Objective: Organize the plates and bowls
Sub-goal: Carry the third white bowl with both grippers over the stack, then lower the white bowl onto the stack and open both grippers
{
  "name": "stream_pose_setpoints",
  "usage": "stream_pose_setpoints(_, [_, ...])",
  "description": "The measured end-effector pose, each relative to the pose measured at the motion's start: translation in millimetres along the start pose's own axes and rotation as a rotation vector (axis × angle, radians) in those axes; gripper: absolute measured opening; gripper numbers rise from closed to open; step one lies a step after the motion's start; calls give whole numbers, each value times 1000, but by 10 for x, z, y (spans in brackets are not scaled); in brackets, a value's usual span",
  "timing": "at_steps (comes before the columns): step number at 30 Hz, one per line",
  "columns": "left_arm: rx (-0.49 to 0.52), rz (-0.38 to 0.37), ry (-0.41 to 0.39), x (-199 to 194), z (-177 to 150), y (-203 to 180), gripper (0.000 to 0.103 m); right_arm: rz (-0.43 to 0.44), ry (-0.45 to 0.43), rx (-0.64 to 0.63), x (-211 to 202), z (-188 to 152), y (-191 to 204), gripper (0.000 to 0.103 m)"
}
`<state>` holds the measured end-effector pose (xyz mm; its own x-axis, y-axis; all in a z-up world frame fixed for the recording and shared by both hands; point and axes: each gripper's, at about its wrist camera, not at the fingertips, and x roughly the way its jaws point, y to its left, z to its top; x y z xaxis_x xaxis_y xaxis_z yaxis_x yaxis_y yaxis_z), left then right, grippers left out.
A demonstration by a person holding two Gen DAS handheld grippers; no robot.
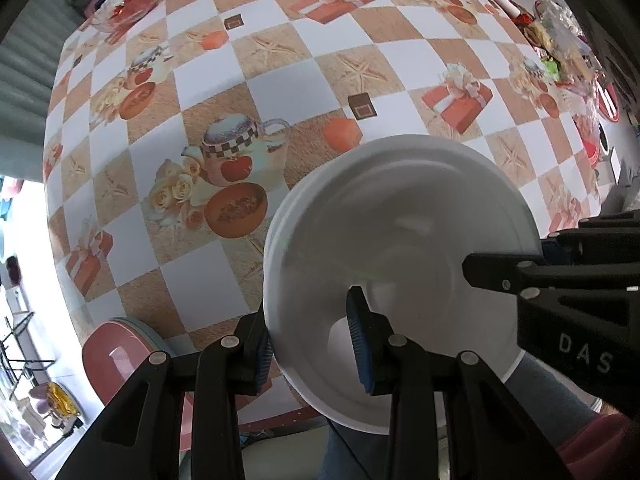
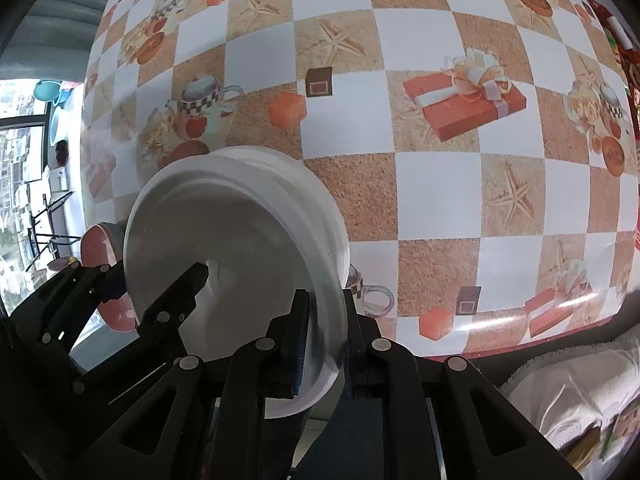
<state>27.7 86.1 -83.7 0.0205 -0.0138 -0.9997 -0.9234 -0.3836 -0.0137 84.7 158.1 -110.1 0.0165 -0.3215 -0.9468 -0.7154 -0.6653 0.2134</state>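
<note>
A white bowl with a stepped rim hangs tilted over the near edge of the table, held from two sides. It may be more than one nested piece; I cannot tell. My left gripper is shut on its near rim, one blue pad inside and one outside. The right gripper reaches in from the right onto the opposite rim. In the right wrist view the bowl stands nearly on edge. My right gripper is shut on its rim, and the left gripper clamps the far side.
The table wears a checkered cloth with printed teapots and gift boxes. A glass bowl sits at the far left, and clutter lies at the far right. A pink round thing is below the near edge, and a white cushion is at the right.
</note>
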Motion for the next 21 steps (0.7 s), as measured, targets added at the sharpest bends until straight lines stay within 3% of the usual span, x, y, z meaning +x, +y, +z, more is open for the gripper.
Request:
stream_pose_setpoints(6, [-6, -3, 5, 50, -15, 12, 38, 2, -6, -3, 52, -2, 36, 17])
stream_pose_setpoints(9, [-2, -11, 9, 60, -18, 0, 49, 21, -3, 4, 64, -3, 21, 17])
stream_pose_setpoints(11, [3, 0, -1, 43, -20, -3, 66, 22, -3, 6, 61, -3, 9, 18])
stream_pose_setpoints(13, [0, 3, -22, 2, -35, 14, 74, 25, -11, 15, 38, -3, -15, 35])
stream_pose_setpoints(14, [-6, 5, -34, -30, -37, 36, 78, 29, -26, 20, 9, -3, -35, 64])
stream_pose_setpoints(15, [-14, 4, -45, -63, -40, 68, 79, 35, -44, 23, -24, -6, -49, 78])
stream_pose_setpoints(21, [-82, -1, -105, -193, -89, 253, 80, 28, -80, 54, -153, 5, -162, 78])
